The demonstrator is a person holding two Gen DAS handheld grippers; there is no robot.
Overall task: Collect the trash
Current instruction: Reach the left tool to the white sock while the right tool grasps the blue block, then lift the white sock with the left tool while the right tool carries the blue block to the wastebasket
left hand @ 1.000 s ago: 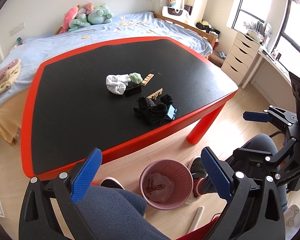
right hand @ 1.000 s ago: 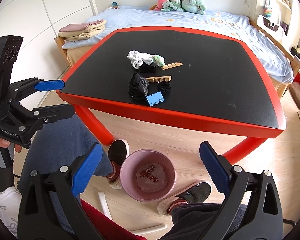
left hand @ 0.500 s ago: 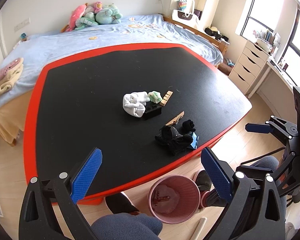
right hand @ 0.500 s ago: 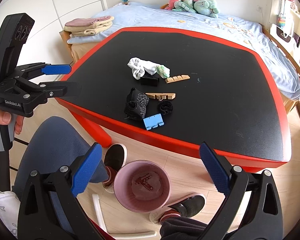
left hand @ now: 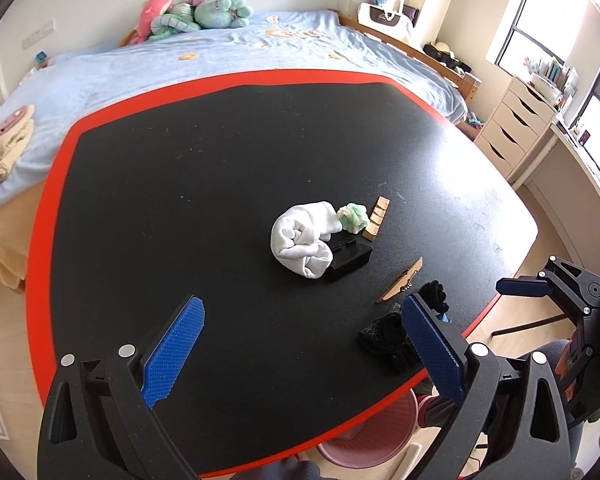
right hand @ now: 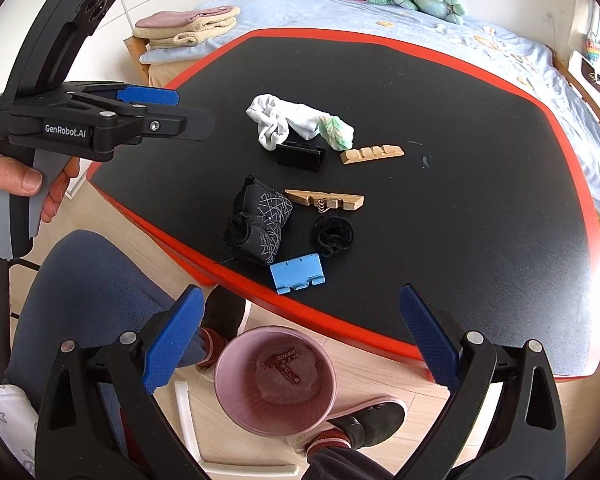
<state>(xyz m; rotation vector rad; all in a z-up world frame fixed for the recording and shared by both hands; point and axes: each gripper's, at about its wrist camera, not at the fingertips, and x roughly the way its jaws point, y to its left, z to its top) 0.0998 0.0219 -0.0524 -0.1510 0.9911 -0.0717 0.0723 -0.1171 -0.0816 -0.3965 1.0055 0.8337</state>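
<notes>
A pile lies on the black table (left hand: 180, 184) with a red rim: a white sock (left hand: 302, 242) (right hand: 280, 118), a green-white crumpled wad (left hand: 354, 218) (right hand: 336, 132), a black clip box (left hand: 348, 260) (right hand: 300, 156), two wooden clothespin halves (right hand: 372, 154) (right hand: 326, 200), a black patterned sock (right hand: 260, 222), a black hair tie (right hand: 332, 234) and a blue clip (right hand: 297, 279). A pink bin (right hand: 276, 376) stands on the floor under the near edge. My left gripper (left hand: 300, 348) is open and empty above the table. My right gripper (right hand: 300, 340) is open and empty above the bin.
A bed (left hand: 220, 52) with plush toys (left hand: 196, 8) lies behind the table. Folded towels (right hand: 188, 28) sit at the bed's end. White drawers (left hand: 516, 128) stand at the right. The person's knees (right hand: 88, 292) and shoes (right hand: 368, 420) flank the bin.
Both grippers have risen and moved forward toward the table. The pile now sits closer in both views. Both stay open and empty.
</notes>
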